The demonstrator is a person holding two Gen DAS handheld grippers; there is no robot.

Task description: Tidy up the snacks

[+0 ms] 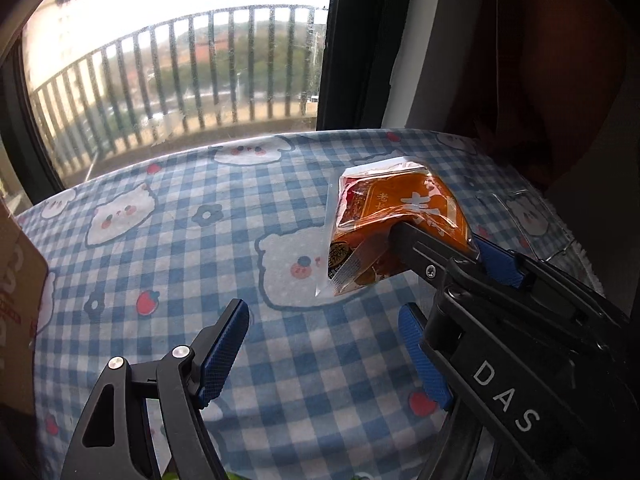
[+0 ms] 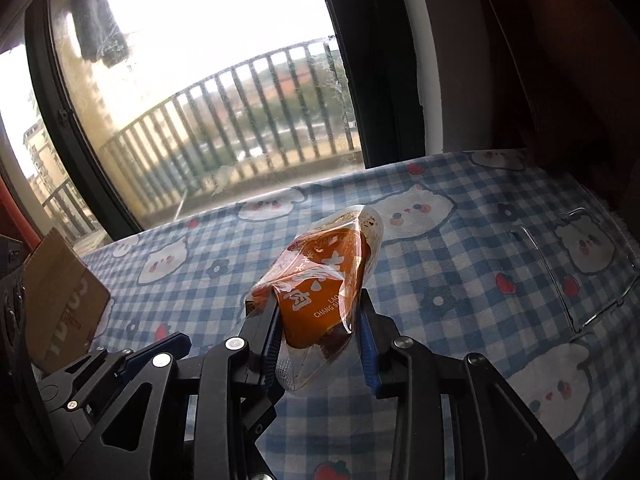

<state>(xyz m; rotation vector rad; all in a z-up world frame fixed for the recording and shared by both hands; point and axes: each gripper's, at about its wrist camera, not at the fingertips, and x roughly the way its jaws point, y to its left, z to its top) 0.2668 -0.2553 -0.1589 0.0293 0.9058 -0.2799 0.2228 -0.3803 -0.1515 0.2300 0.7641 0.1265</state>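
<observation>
Overexposed daylight through window (image 1: pixel 180 60), dim room, fisheye-curved edges

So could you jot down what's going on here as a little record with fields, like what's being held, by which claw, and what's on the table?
held item: orange snack packet in clear wrapping
held by: right gripper, jaws closed on the packet's sides
packet position: lifted above the table
other claw: left gripper, open, nothing between its fingers
table cover: blue checked tablecloth with bears and strawberries
also on table: cardboard box at left edge; clear tray at right
behind: window onto a balcony railing
</observation>
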